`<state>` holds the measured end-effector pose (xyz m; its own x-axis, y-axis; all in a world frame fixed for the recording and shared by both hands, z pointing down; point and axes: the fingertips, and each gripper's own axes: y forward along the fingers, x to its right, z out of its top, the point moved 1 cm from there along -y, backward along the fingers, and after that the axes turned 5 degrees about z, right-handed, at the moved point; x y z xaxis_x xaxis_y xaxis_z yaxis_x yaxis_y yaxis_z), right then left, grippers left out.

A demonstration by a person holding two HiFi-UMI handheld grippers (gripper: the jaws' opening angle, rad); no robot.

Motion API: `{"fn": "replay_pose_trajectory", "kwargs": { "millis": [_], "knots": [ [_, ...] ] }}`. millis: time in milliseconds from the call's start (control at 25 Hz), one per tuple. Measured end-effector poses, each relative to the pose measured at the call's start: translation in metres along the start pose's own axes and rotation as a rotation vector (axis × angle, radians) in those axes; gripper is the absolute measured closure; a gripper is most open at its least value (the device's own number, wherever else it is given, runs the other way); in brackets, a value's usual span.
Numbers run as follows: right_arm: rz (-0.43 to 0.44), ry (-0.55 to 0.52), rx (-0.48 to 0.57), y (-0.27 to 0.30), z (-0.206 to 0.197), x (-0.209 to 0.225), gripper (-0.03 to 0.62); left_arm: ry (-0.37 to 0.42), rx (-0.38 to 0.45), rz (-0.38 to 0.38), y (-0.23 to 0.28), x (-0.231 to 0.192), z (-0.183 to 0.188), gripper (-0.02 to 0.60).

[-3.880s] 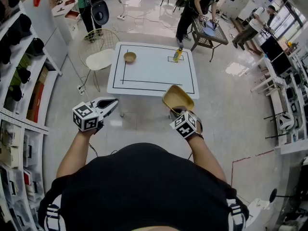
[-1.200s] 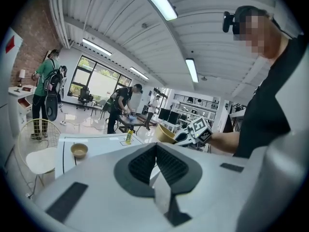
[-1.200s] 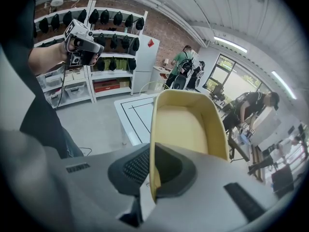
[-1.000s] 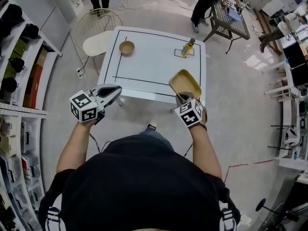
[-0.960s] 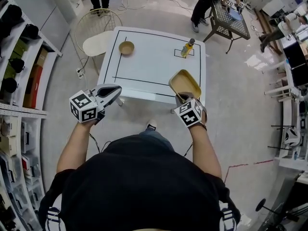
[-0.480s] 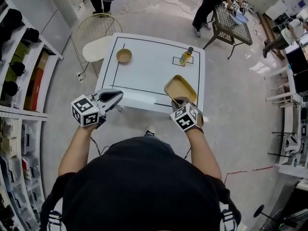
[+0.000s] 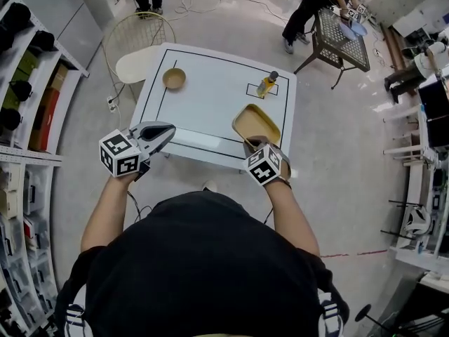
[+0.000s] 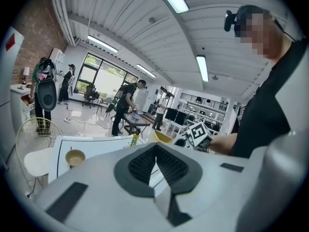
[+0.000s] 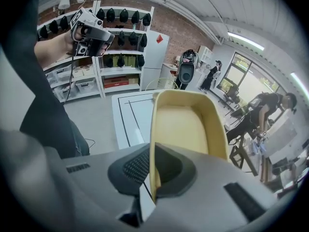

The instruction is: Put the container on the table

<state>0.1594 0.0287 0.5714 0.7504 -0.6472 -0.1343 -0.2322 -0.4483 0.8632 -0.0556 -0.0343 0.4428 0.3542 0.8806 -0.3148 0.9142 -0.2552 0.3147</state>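
Note:
The yellow rectangular container point(image 7: 257, 123) hangs over the near right part of the white table point(image 7: 210, 111), and my right gripper point(image 7: 252, 144) is shut on its near rim. In the right gripper view the container point(image 9: 186, 124) fills the middle, its wall pinched between the two pads. My left gripper point(image 7: 163, 132) is held at the table's near left edge, jaws shut with nothing between them; its pads point(image 8: 155, 164) meet in the left gripper view.
A small wooden bowl point(image 7: 174, 78) sits at the table's far left, and a yellow bottle point(image 7: 266, 84) stands in a marked box at the far right. A wire chair point(image 7: 137, 44) stands beyond the left corner. Shelves point(image 7: 21, 83) line the left wall. People work at a dark mesh table point(image 7: 340, 37) farther back.
Both grippers have moved forward toward the table. The container, earlier at the table's near edge, now hangs over its near right part. The jaws have not changed.

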Motion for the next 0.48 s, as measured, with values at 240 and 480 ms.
{"fn": "replay_pose_trajectory", "kwargs": {
  "millis": [240,480],
  "knots": [
    [0.012,-0.008,0.004,0.008,0.001,0.019,0.586,-0.021,-0.002,0.03,0.015,-0.016,0.005,0.574],
    [0.033,-0.026,-0.001,0.014,-0.004,0.036,0.586,-0.019,0.005,0.038,0.037,-0.02,0.015,0.574]
  ]
}}
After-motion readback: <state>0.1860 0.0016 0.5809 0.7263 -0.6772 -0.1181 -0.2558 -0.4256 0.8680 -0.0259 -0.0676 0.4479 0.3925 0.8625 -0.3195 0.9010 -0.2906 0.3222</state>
